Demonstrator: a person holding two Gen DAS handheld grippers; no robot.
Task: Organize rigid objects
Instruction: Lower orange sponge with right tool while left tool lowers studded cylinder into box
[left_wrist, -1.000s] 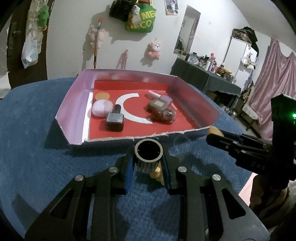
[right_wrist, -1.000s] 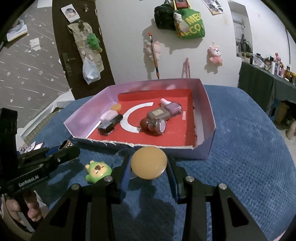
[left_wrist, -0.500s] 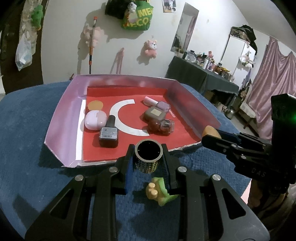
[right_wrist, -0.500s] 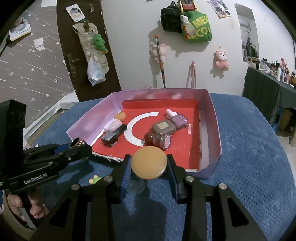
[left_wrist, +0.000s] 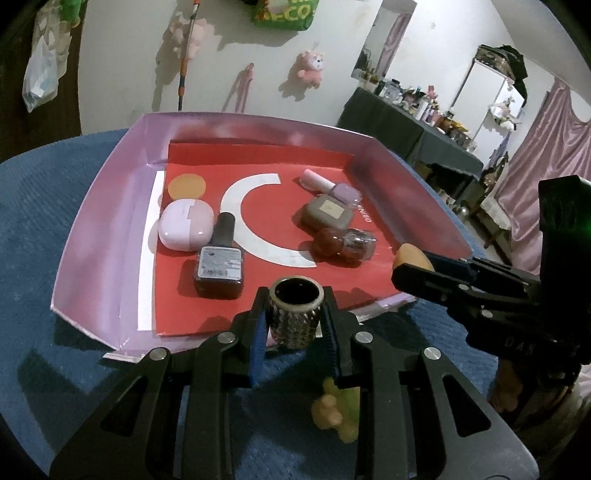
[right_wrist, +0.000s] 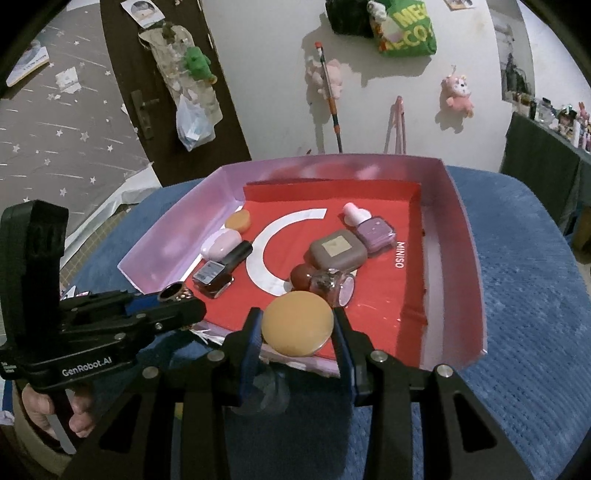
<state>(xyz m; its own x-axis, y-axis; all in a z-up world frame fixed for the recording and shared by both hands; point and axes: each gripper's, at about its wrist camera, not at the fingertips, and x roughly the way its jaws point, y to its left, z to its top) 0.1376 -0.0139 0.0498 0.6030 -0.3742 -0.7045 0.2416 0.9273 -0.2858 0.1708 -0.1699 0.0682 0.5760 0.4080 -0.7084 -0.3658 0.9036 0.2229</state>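
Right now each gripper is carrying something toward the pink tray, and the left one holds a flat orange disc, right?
Not quite. The left gripper holds a small studded metal cup, as the left wrist view shows. The flat orange disc is in the right gripper, by the pink tray.

A pink plush toy (left_wrist: 311, 65) hangs on the wall (left_wrist: 122, 55).

Pink-walled tray (left_wrist: 99, 236) — red floor, white crescent; blue cloth (right_wrist: 524, 332).
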